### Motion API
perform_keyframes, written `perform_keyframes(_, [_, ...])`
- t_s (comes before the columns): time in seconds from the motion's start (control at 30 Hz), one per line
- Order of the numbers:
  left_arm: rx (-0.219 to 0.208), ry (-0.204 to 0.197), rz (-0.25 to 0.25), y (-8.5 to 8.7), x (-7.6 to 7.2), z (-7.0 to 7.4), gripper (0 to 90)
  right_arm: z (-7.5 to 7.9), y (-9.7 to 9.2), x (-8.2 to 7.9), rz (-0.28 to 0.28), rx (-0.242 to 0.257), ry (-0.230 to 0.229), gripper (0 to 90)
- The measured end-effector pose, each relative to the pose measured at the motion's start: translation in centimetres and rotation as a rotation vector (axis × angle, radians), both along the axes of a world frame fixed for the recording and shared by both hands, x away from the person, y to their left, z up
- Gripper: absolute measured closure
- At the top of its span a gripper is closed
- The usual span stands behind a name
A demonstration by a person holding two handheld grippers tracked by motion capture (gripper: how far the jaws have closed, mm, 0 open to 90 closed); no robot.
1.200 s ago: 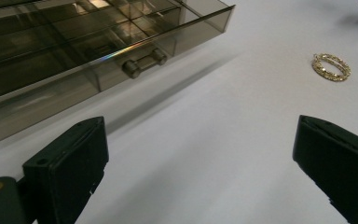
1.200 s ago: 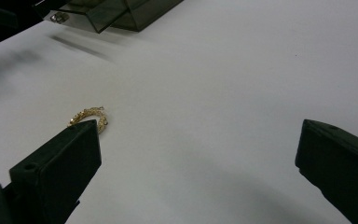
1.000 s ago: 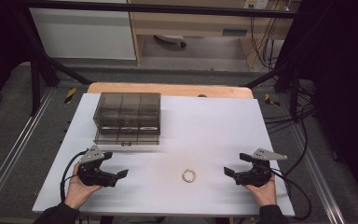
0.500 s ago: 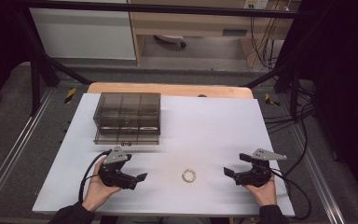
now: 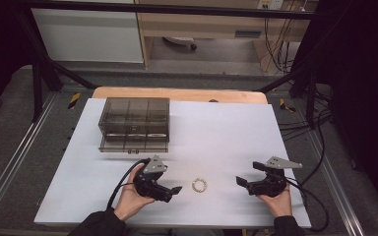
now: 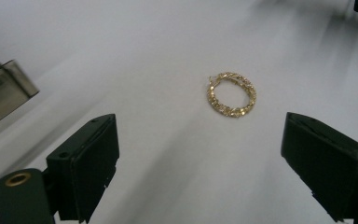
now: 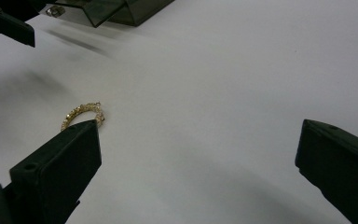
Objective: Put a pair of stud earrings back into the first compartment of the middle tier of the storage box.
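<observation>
Here the bracelet (image 6: 231, 94) lies flat on the counter (image 5: 226, 132) ahead of the left hand-held gripper (image 5: 176, 190), whose released, just-narrowing jaws could skid over so thin a chain.

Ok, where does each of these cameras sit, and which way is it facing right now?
High view: fixed above the person's side, looking forward and down on the white table; forearms, left gripper and right gripper show.
Left gripper view: rides the left gripper, looking along its open jaws at the gold bracelet.
Right gripper view: rides the right gripper, facing across the table; the left gripper sits top left.
Shared: all three show the bracelet and the smoky drawer box.
</observation>
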State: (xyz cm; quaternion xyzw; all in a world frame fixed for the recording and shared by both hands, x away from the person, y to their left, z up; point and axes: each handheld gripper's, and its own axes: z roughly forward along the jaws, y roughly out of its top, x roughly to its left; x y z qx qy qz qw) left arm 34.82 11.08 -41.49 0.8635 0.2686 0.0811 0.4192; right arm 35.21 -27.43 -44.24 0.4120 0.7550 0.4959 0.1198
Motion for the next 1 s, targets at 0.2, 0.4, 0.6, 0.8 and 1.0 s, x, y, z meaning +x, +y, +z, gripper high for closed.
perform_keyframes(0.2, [0.010,0.013,-0.026,-2.1,0.1,-0.3,13.6,0.0,0.0,0.0,0.001,-0.003,-0.001,0.6])
perform_keyframes(0.4, [0.036,0.010,-0.039,-4.0,0.1,-0.4,18.3,-0.1,0.0,0.1,0.002,-0.005,-0.001,0.7])
perform_keyframes(0.6, [0.047,0.029,-0.059,-5.8,0.0,-0.8,26.7,-0.1,0.0,0.0,0.001,-0.009,-0.002,0.9])
perform_keyframes(0.8, [0.068,0.047,-0.072,-7.1,0.1,-1.2,36.4,-0.1,0.1,0.0,0.005,-0.012,0.000,0.9])
perform_keyframes(1.0, [0.108,0.049,-0.080,-8.0,0.1,-1.8,49.1,-0.1,0.1,0.0,0.006,-0.010,-0.001,1.0])
